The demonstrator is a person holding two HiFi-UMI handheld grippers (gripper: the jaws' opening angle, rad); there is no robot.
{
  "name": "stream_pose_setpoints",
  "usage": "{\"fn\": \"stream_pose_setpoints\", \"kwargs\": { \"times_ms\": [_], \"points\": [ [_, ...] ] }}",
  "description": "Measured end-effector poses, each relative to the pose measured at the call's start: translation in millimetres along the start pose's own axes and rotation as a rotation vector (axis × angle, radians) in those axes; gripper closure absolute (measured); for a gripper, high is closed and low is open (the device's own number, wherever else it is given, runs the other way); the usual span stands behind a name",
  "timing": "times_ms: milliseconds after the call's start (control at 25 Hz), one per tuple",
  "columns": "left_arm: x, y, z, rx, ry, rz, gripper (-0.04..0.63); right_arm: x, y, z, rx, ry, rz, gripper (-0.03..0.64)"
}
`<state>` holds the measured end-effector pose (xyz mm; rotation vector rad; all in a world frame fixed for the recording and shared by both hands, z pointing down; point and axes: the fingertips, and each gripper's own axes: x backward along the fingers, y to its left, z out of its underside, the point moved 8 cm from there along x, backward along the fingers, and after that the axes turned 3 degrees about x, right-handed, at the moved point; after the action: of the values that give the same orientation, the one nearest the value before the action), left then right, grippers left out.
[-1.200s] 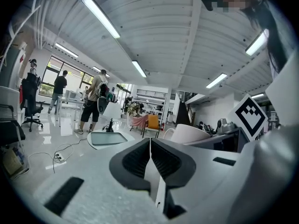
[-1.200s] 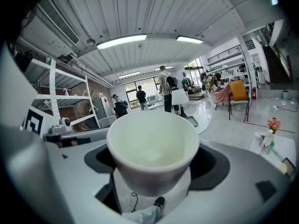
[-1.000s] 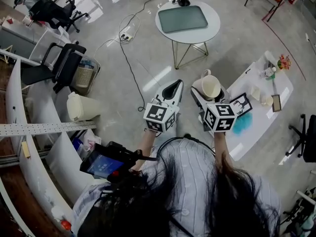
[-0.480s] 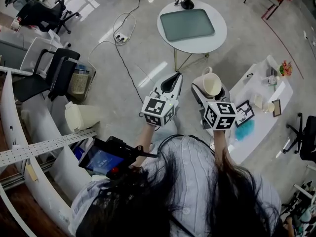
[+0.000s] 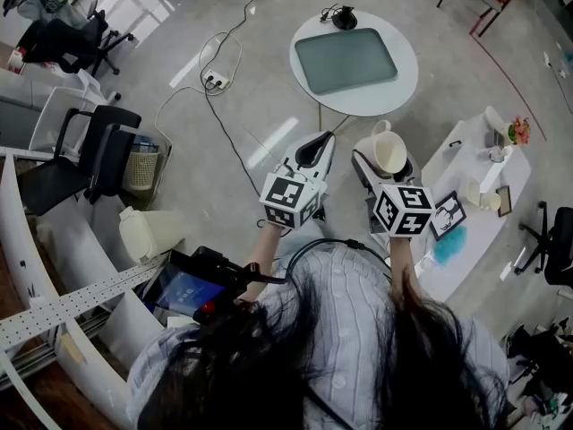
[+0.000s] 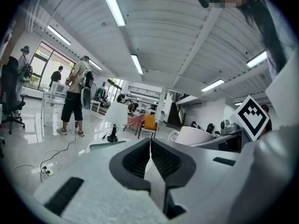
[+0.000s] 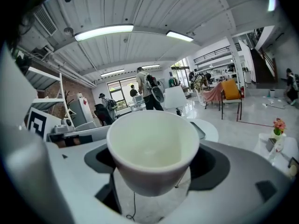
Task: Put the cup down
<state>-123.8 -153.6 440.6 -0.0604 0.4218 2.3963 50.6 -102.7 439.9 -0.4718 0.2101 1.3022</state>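
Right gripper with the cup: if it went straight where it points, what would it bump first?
Probably the round white table, straight ahead beyond the cream ceramic cup that the right gripper holds. The way there looks free, though it might pass above the tabletop; height is hard to judge.

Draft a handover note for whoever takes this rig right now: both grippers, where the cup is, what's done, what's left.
Right gripper: shut on the cup, which is upright, looks empty and is held in the air.
Left gripper: jaws together, nothing between them.
Cup sits between the round table ahead and the white table to the right, resting on neither.
Done: cup picked up.
Left: set it on a surface and open the right gripper.
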Motion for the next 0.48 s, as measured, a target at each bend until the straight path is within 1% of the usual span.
{"fn": "stream_pose_setpoints", "kwargs": {
  "times_ms": [160, 320, 480],
  "points": [
    [-2.1, 14.3, 0.7, 0.017, 0.005, 0.002, 0.575, -7.3, 4.1, -1.5, 0.004, 0.007, 0.017, 0.189],
    [-7.9, 18.8, 0.2, 0.024, 0.0, 0.011, 0.575, -10.8, 3.3, -2.9, 0.009, 0.014, 0.027, 0.189],
    [-10.2, 22.0, 0.5, 0.026, 0.014, 0.019, 0.574, -15.2, 3.3, -5.6, 0.002, 0.019, 0.033, 0.189]
  ]
}}
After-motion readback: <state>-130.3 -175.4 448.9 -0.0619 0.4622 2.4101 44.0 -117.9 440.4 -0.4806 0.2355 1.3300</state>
